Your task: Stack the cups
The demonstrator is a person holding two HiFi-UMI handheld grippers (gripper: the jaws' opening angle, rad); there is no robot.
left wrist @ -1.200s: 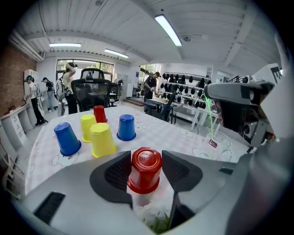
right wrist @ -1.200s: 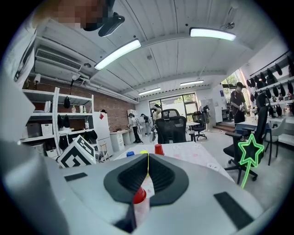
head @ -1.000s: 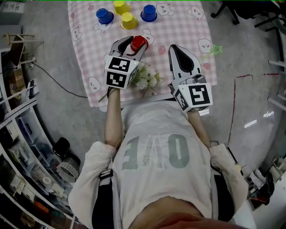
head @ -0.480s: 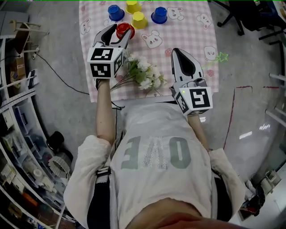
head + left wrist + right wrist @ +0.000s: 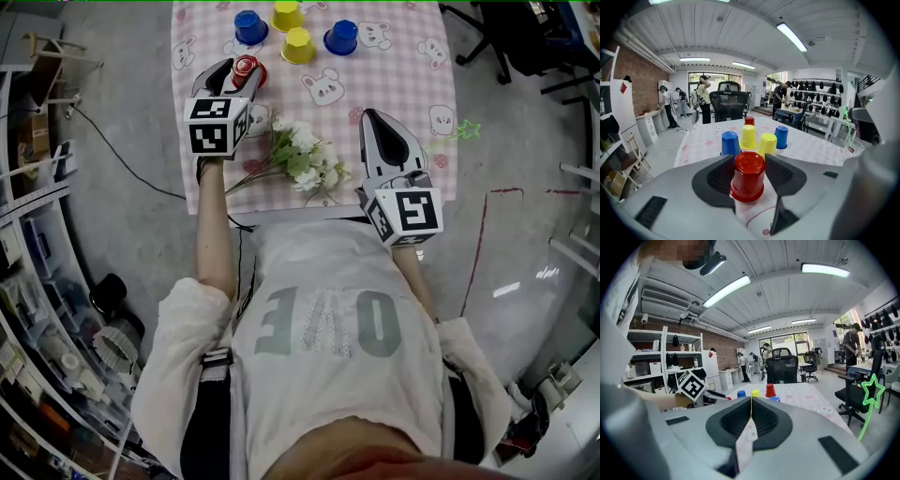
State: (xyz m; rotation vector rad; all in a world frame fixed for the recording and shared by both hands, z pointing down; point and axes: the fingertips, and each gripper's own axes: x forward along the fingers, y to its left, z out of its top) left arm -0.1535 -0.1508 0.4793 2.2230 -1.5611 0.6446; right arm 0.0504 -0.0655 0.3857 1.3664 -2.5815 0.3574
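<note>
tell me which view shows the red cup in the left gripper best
The left gripper view: the red cup sits upside down, large and central, clamped by the left gripper. The head view shows it only small, from above, between the gripper's tips. The right gripper view shows at most a red sliver of it.

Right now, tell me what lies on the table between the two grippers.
A bunch of white flowers with green stems lies between the left gripper and right gripper; the head view shows it.
</note>
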